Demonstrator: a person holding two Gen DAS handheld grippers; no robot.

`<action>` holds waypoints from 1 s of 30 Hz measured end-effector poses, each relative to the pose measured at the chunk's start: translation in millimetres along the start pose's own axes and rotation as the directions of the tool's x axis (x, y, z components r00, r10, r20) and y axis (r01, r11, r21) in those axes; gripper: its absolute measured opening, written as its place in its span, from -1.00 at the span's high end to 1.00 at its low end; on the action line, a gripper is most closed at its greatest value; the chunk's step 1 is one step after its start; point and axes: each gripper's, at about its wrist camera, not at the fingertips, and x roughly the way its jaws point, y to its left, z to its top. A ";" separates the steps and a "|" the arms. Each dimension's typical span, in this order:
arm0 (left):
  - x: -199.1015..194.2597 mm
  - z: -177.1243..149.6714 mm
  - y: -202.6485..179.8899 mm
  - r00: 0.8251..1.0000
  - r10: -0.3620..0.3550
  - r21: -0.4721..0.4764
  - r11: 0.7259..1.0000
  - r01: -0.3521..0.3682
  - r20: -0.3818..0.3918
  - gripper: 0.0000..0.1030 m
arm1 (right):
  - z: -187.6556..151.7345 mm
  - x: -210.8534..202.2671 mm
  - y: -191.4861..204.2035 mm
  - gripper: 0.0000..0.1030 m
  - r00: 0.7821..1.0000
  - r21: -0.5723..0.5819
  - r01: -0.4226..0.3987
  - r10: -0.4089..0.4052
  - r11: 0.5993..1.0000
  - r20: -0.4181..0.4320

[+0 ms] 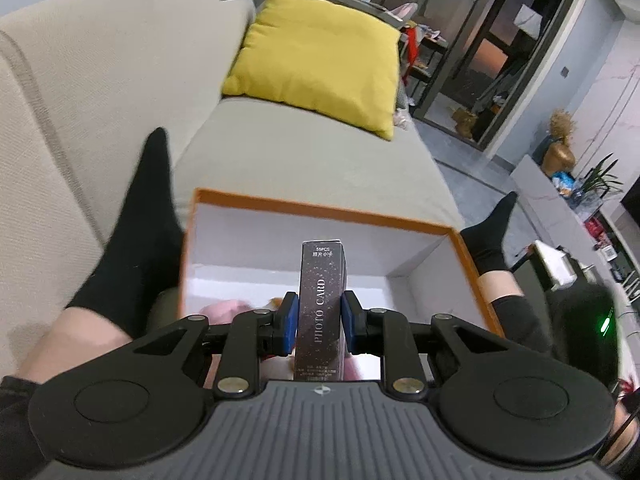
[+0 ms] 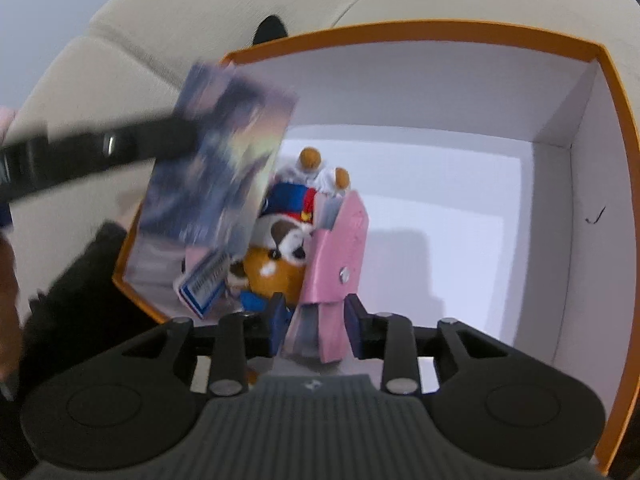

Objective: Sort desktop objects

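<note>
Left tongs clamping photo-card box, right tongs clamping pink stapler

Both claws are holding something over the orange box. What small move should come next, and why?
Probably lower the left claw a little and let go. Its card box already hangs over the orange box, with white floor bare behind the plush toy. The right claw holds a pink stapler close by.

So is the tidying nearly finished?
Partly. A plush toy already lies in the orange box. In hand: the left gripper grips a photo card pack above the box, and the right gripper holds a pink stapler inside it. Both still need dropping in. What else is left cannot be seen.
</note>
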 end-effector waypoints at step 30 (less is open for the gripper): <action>95.2 -24.4 -50.2 0.930 0.085 0.123 0.991 -0.044 -0.356 0.50 | 33.6 -29.8 -44.2 0.19 0.982 -0.409 0.155 -0.184 0.899 -0.031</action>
